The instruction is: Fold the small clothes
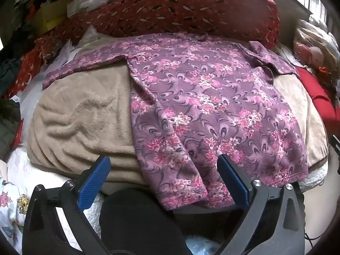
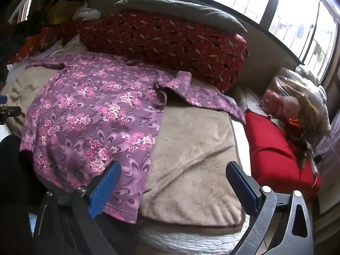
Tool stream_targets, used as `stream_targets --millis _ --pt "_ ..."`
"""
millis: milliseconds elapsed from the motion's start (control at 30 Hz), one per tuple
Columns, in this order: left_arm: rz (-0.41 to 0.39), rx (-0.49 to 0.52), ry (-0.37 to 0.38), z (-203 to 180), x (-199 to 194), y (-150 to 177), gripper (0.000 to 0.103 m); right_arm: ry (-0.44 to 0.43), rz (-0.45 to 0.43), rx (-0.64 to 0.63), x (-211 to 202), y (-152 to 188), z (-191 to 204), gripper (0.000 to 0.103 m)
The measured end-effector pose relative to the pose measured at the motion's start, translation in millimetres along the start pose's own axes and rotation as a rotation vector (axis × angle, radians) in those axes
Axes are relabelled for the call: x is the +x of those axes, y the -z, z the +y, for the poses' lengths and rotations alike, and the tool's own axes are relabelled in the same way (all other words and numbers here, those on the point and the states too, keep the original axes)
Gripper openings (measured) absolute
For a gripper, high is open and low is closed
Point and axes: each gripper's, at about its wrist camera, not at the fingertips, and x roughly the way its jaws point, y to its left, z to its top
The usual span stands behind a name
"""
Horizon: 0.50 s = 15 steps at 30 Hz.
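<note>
The purple floral top [image 1: 201, 97] lies spread unfolded mid-frame on the bed [image 2: 191, 148], both grippers' fingers [image 1: 94, 182] wide apart and empty.

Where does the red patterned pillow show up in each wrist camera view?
Left wrist: red patterned pillow spans the top centre, behind the purple floral shirt.
Right wrist: the pillow lies upper centre, below the window.
Shared landmark: the beige blanket under the shirt.

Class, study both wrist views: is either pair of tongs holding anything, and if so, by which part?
Nothing is held. The left tongs and right tongs both stand open above the purple floral long-sleeved top, which lies spread on the beige fleece blanket.
</note>
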Motion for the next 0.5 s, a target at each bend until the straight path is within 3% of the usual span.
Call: stream_targets --millis 500 --pt "-0.016 0.054 -0.008 -17 -8 0 0.101 -0.122 -0.003 0.103 0 3 5 0.1"
